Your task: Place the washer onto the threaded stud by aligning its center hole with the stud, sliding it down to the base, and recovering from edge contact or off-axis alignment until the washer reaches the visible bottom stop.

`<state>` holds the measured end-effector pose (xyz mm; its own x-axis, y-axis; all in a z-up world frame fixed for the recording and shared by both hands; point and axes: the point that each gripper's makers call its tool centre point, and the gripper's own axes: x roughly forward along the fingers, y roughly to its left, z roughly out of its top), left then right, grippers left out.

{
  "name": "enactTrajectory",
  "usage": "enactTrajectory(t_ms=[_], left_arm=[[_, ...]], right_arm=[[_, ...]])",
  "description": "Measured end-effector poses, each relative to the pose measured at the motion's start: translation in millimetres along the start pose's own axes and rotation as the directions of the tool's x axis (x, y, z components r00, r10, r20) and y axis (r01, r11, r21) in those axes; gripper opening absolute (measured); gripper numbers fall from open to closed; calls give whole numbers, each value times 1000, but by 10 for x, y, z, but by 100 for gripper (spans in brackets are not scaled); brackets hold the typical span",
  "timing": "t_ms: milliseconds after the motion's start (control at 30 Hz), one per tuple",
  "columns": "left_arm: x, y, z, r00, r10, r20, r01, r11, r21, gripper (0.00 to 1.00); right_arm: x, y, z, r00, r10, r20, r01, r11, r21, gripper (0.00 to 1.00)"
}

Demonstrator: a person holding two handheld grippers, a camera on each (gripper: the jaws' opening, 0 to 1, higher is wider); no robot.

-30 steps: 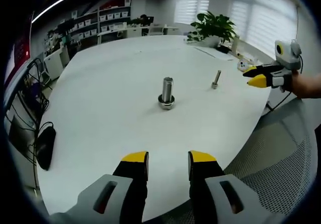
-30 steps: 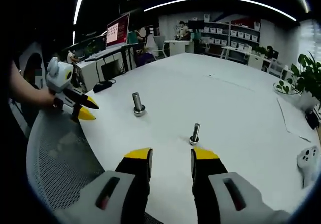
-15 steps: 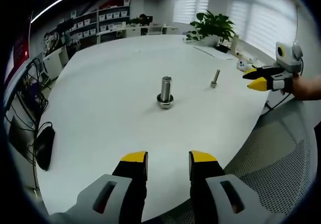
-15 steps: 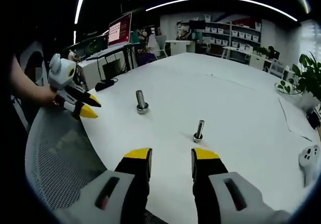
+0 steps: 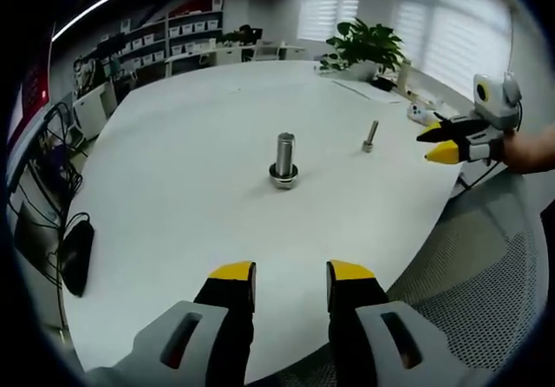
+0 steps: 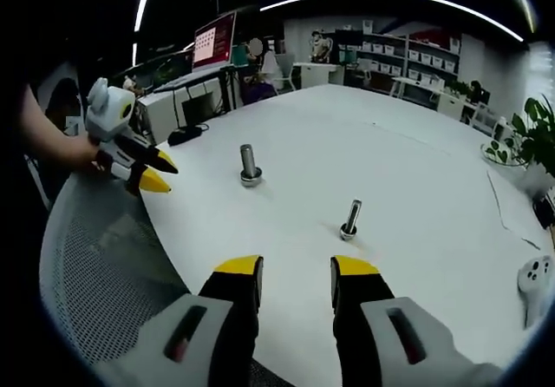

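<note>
- The wide white round counter (image 5: 173, 144) carries two upright metal pieces, well apart, standing free so a claw can come at either from above.
- The thicker grey metal stud (image 5: 284, 157) stands near the middle of the counter; a ring-like collar sits at its foot, which I judge is either the washer already down or the bottom stop. It is too small to tell which.
- In the right gripper view the same stud (image 6: 250, 163) is the farther, left-hand piece.
- The slimmer grey metal bolt (image 6: 351, 219) stands nearer the right claw (image 6: 295, 274), leaning a little.
- The right claw's yellow-tipped jaws are parted with nothing between them, hanging over the near edge of the counter, seemingly lined up toward the bolt.
- The left claw (image 5: 288, 276) is likewise parted and empty, held back at the counter's edge, facing the stud.
- Both hover short of the parts, so no grasp has begun; I see no loose washer on the counter.
</note>
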<state>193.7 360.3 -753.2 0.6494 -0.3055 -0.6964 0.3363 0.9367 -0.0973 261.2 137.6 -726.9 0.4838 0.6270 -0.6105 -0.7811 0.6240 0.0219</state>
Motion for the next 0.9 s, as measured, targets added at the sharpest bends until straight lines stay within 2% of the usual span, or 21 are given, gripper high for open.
enactTrajectory(t_ms=[633,900], left_arm=[[-8,3,1,1000,4,7,-4,1000,4,30],[-16,3,22,1000,7,14,-7,1000,5,30]], right_arm=[[6,-3,-39,1000,-2,-14,2,1000,-2,33],[22,36,-54,1000,10,-27,-11,999,-30,33]])
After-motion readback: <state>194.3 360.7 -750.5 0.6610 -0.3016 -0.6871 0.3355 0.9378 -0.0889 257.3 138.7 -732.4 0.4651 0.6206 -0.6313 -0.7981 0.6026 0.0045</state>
